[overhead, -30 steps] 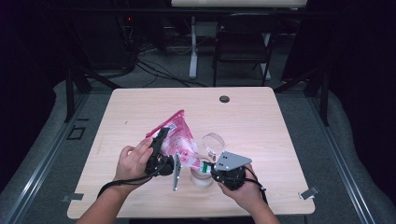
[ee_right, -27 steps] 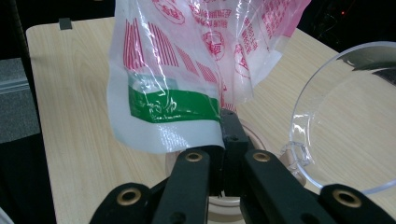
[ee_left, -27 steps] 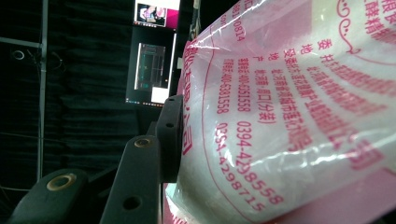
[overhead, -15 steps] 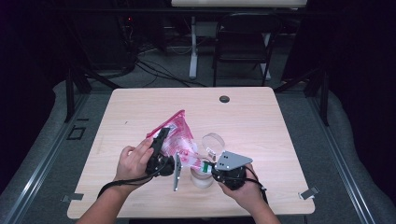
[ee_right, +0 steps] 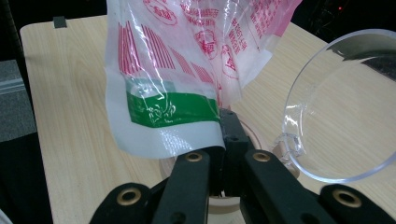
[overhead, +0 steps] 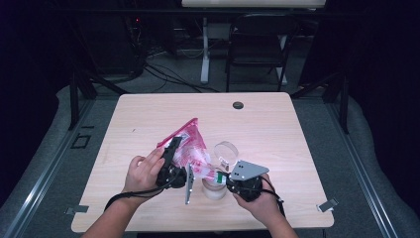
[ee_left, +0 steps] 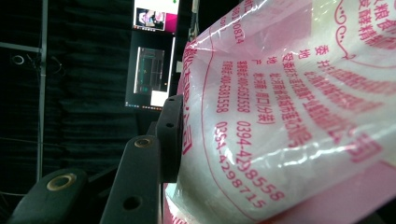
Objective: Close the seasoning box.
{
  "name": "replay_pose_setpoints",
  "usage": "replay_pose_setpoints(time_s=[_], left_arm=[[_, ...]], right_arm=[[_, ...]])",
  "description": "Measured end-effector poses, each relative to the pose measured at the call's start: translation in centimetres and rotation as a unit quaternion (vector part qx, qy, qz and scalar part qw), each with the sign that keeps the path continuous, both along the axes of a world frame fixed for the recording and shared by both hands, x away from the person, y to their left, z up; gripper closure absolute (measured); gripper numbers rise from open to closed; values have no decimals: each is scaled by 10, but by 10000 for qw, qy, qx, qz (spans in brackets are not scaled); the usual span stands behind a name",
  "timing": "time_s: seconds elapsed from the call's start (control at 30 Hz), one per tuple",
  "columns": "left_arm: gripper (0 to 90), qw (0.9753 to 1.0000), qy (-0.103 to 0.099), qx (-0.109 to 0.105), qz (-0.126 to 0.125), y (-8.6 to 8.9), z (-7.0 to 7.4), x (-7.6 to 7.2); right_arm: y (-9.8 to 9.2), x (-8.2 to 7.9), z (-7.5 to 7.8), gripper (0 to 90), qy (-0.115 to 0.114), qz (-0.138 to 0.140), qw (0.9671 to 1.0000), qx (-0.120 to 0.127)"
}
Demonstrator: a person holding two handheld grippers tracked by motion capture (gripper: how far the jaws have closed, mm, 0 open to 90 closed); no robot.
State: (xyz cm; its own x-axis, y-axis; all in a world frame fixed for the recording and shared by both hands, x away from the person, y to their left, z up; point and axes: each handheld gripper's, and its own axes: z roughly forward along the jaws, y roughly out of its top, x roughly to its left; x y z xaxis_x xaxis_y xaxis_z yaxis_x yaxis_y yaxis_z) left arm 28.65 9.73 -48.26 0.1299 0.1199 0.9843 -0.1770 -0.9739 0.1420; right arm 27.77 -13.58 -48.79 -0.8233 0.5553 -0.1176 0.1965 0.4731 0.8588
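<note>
A pink-and-white plastic bag (overhead: 189,145) with red print hangs tilted over a clear jar (overhead: 214,189) near the table's front edge. My left gripper (overhead: 173,146) reaches up along the bag's left side and is shut on its upper part; in the left gripper view one black jaw presses into the bag (ee_left: 289,116). My right gripper (overhead: 221,177) is shut on the bag's lower edge, by the green band (ee_right: 170,108). The jar's clear round lid (overhead: 226,151) stands open on its hinge, and it appears as the lid (ee_right: 338,105) at the right of the right gripper (ee_right: 227,130).
The wooden table (overhead: 277,124) has bare room at the back and right. A small dark disc (overhead: 238,105) sits near the far edge. A chair (overhead: 257,44) and cables stand on the floor behind the table.
</note>
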Motion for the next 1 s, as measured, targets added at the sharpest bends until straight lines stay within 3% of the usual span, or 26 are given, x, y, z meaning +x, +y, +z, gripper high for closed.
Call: replay_pose_setpoints(time_s=[1.0], left_arm=[[642,10000,-18,54,-54,-1,0,-1]], right_arm=[[-1,2,-4,900,56,-18,10000,-79]])
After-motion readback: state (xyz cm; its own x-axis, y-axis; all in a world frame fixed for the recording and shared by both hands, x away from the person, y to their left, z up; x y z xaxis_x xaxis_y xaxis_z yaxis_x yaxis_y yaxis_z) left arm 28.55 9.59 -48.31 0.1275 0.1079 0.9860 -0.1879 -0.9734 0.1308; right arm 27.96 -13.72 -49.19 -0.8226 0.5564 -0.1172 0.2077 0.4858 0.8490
